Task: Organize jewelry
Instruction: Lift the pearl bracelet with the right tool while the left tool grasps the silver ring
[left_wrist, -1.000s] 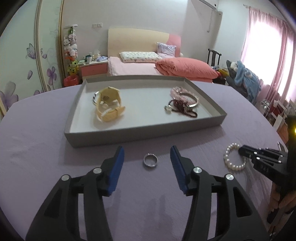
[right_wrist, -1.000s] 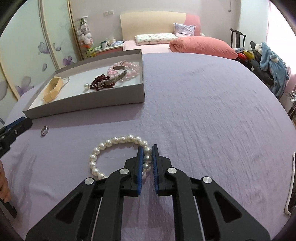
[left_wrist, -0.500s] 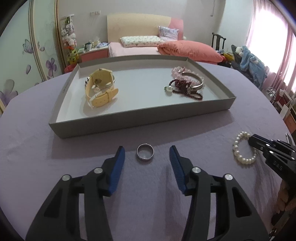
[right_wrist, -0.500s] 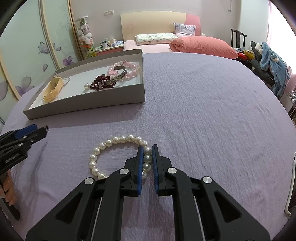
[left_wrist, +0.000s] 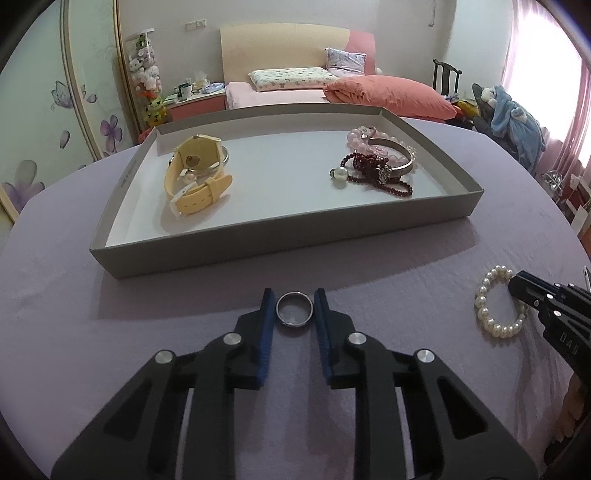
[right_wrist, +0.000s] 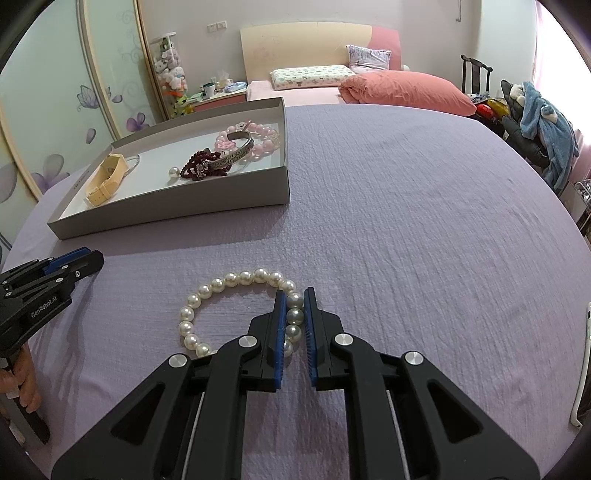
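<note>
A silver ring (left_wrist: 294, 314) lies on the purple cloth just in front of the grey tray (left_wrist: 280, 242). My left gripper (left_wrist: 294, 301) has closed around the ring, a blue pad touching each side. A white pearl bracelet (right_wrist: 236, 306) lies on the cloth to the right; it also shows in the left wrist view (left_wrist: 499, 307). My right gripper (right_wrist: 294, 295) is shut on the bracelet's right side, still on the cloth. The tray holds a yellow watch (left_wrist: 195, 177), a loose pearl (left_wrist: 340, 173), dark red beads (left_wrist: 376, 173), a silver bangle (left_wrist: 397, 155) and pink beads (left_wrist: 364, 137).
The round table (right_wrist: 424, 206) is covered in purple cloth. A white object (right_wrist: 581, 373) lies at its right edge. Behind are a bed (left_wrist: 314, 88), a chair with clothes (right_wrist: 532, 114) and a wardrobe (right_wrist: 74, 92).
My left gripper moved forward and closed from wide open onto the ring. My right gripper has stayed shut on the pearl bracelet without moving.
</note>
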